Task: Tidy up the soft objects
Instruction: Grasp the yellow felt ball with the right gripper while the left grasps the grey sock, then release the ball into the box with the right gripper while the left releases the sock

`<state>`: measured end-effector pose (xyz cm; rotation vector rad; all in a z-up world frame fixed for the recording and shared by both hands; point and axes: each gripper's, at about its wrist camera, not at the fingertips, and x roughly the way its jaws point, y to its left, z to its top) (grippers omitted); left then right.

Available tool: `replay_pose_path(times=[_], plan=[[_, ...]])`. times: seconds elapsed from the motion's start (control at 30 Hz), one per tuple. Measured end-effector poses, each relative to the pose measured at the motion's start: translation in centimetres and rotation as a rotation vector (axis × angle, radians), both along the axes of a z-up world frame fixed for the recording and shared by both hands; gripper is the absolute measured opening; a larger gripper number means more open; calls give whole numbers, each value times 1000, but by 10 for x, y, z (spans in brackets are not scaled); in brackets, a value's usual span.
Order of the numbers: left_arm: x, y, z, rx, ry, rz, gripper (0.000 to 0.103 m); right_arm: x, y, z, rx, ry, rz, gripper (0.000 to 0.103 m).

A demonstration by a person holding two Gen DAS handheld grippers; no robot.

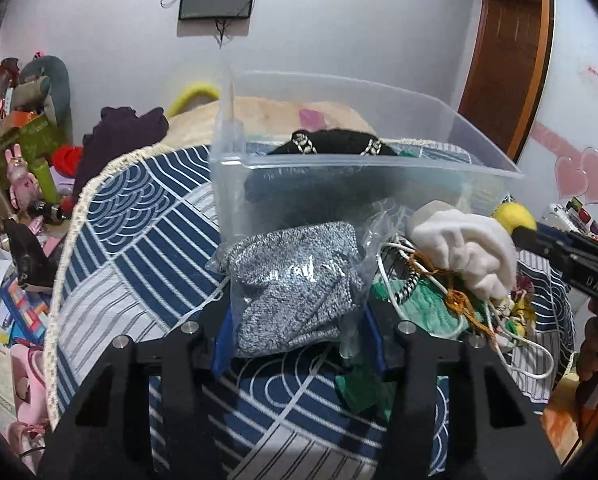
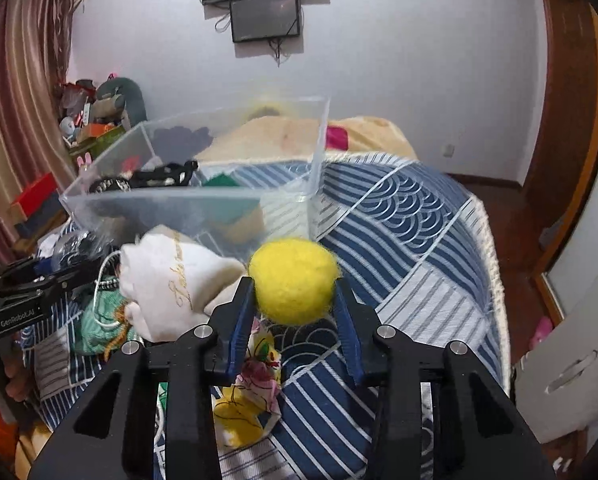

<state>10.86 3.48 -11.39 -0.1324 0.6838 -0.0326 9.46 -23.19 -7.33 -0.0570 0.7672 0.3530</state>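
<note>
A clear plastic bin (image 1: 379,168) (image 2: 187,204) stands on the blue patterned cloth (image 1: 139,216) and holds a black item (image 1: 335,142) and something green. My left gripper (image 1: 295,320) is shut on a grey knit cloth in a clear bag (image 1: 295,280), just in front of the bin. My right gripper (image 2: 295,292) is shut on a fuzzy yellow ball (image 2: 295,280), near the bin's right corner; the ball also shows in the left wrist view (image 1: 513,216). A white cloth (image 1: 467,248) (image 2: 171,276) lies between the grippers on a pile of green fabric and cords.
A floral yellow cloth (image 2: 251,384) lies under my right gripper. A white cord (image 1: 511,344) loops over the pile. Toys and boxes (image 1: 27,128) crowd the left side. A beige blanket (image 2: 283,132) lies behind the bin. A wooden door (image 1: 507,52) stands at right.
</note>
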Motion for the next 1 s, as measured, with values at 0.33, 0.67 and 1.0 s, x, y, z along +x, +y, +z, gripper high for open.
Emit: replay_pose_path(times=[0.33, 0.67, 1.0], plan=[[-26, 3, 40, 8, -123, 12, 51, -6, 2, 40, 26, -122, 1, 36], [-11, -7, 93, 25, -258, -19, 51, 11, 24, 65, 46, -220, 31, 36], [38, -23, 87, 5, -209, -50, 51, 51, 43, 34, 20, -132, 20, 36]])
